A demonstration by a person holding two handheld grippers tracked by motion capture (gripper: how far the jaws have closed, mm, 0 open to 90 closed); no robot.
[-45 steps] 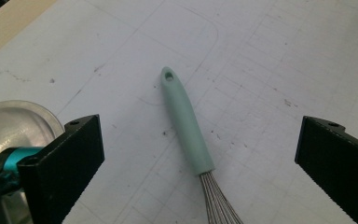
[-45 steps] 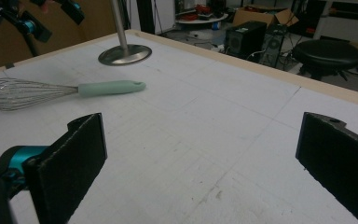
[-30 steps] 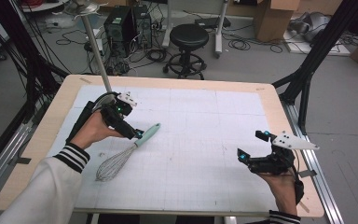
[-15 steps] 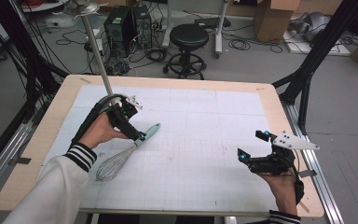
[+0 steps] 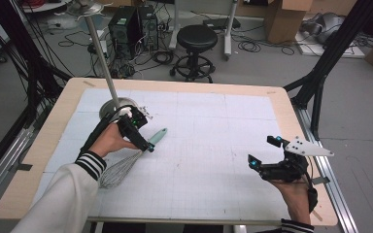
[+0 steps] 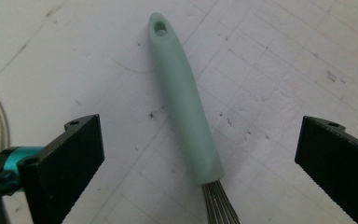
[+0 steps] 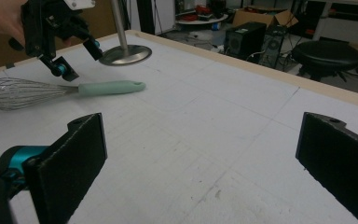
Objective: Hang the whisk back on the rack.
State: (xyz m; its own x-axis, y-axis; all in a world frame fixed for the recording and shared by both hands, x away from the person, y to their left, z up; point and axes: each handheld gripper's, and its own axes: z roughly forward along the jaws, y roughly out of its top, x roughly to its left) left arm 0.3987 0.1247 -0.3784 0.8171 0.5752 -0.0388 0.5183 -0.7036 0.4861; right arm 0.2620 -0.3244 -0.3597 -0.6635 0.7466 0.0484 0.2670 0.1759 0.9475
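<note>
item: a wire balloon whisk with a pale mint-green handle (image 5: 137, 154) was recorded lying flat on the white gridded table top with a light wooden border (image 5: 213, 145), on its left half, wire head toward the near left and handle pointing away to the right. in the left gripper view the handle was seen running up the middle of the frame, a small hanging hole at its far tip, the wires entering at its lower end. the left gripper (image 5: 141, 138), held in a hand emerging from a white sleeve with a black-striped cuff (image 5: 90, 165), was positioned directly over the handle; its black jaws were spread wide, one to each side of the handle and clear of it, nothing being pinched. in the right gripper view it was seen held just above the whisk, near where the handle meets the wires. just behind it a round metal base carrying a slim upright metal pole (image 5: 114, 104) was noted on the table. the right gripper (image 5: 262, 158), topped by a grey three-cornered plate, was held near the right near corner of the table, well apart from the whisk, jaws likewise spread and empty. beyond the table a black round stool (image 5: 196, 39), black computer towers (image 5: 131, 24) and cardboard boxes (image 5: 284, 19) were observed on the grey floor.
</note>
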